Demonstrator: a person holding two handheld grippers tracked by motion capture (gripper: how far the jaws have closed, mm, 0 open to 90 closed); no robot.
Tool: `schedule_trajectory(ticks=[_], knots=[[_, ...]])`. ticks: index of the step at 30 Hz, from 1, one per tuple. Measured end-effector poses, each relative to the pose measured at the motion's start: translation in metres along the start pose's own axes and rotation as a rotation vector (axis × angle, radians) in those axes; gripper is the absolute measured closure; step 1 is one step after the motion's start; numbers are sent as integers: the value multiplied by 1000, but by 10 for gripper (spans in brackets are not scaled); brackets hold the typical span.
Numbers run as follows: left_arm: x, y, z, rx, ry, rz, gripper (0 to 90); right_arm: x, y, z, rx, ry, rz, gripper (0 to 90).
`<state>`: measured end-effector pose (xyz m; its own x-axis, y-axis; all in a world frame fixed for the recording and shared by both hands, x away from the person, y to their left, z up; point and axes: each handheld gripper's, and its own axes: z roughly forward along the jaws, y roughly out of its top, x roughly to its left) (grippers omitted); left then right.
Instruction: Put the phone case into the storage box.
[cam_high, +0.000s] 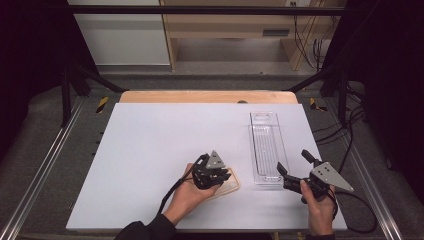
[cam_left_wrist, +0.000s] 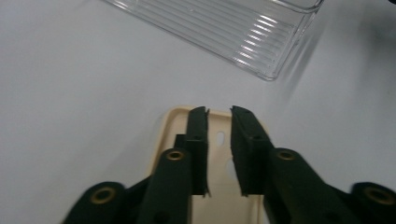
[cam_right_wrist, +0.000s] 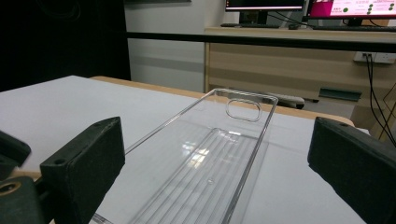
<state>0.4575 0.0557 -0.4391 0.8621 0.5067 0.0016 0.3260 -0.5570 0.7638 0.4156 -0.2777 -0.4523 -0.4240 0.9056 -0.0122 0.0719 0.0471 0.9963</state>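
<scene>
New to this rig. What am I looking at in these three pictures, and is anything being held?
No robot arm here: a person holds a pair of handheld tongs in each hand at a white table. The high view looks down from above; the other two pictures come from cameras riding on each set of tongs, looking along their black jaws.

On the table lie a long clear plastic tray and a flat cream-coloured piece with small slots.

The left tongs point down over the cream piece, jaws a narrow gap apart above it, not clamping it. The right tongs hang wide open at the tray's near end, holding nothing.
</scene>
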Motion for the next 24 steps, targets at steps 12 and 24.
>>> schedule_trajectory(ticks=[12, 24], knots=[[14, -47, -32, 28, -23, 7, 86, 1, -1, 2, 11, -2, -2, 39], [19, -72, -27, 86, -38, 7, 53, 2, -2, 2, 21, 3, -4, 39]])
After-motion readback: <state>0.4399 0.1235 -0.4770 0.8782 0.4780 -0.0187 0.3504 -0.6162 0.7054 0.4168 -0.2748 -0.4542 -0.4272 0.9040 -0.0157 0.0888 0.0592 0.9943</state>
